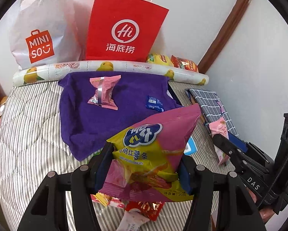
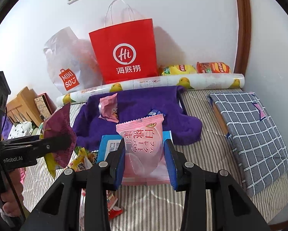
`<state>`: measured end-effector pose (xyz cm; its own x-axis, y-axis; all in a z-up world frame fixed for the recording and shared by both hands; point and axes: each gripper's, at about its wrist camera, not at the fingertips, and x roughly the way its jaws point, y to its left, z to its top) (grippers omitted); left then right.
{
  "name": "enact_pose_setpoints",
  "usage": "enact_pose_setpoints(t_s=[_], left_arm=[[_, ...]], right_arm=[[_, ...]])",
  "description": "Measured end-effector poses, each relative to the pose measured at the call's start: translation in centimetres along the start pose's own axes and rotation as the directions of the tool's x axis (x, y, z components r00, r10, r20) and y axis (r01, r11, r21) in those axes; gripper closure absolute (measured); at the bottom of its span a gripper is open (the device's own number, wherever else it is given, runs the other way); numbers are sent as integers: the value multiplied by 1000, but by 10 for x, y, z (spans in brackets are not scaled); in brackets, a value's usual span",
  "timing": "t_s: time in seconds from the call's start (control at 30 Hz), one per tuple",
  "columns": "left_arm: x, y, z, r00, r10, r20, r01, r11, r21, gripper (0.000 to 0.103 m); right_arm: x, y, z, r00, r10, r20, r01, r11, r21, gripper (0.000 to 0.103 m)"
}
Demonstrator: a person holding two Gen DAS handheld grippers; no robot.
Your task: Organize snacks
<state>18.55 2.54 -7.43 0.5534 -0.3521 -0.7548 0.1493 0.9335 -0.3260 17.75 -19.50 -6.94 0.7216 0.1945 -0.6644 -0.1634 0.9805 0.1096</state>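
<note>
My left gripper (image 1: 146, 165) is shut on a pink and yellow bag of sweet potato sticks (image 1: 155, 154), held above the striped bed; it shows from behind in the right wrist view (image 2: 59, 132). My right gripper (image 2: 146, 163) is shut on a pale pink peach snack packet (image 2: 144, 150), also seen in the left wrist view (image 1: 220, 134). A purple towel (image 1: 109, 113) lies ahead with a pink wrapped snack (image 1: 103, 92) and a small blue packet (image 1: 154, 103) on it.
A red paper bag (image 1: 124, 28) and a white Miniso bag (image 1: 42, 30) stand against the wall behind a duck-print roll (image 1: 109, 67). Yellow and red chip bags (image 2: 196, 68) lie at the back right. A checked cloth (image 2: 253, 130) lies right. Loose snacks (image 1: 140, 207) lie below.
</note>
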Motion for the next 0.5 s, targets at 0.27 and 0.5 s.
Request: enact_pose_setpoints(t_s=[0.27, 0.5], left_arm=[[14, 15, 11, 1000, -13, -6, 13, 1000, -25, 44], [21, 32, 25, 1000, -7, 2, 7, 999, -49, 44]], right_arm=[[13, -2, 12, 1000, -11, -4, 11, 1000, 6, 65], [25, -10, 27, 1000, -23, 1, 23, 1000, 19, 65]])
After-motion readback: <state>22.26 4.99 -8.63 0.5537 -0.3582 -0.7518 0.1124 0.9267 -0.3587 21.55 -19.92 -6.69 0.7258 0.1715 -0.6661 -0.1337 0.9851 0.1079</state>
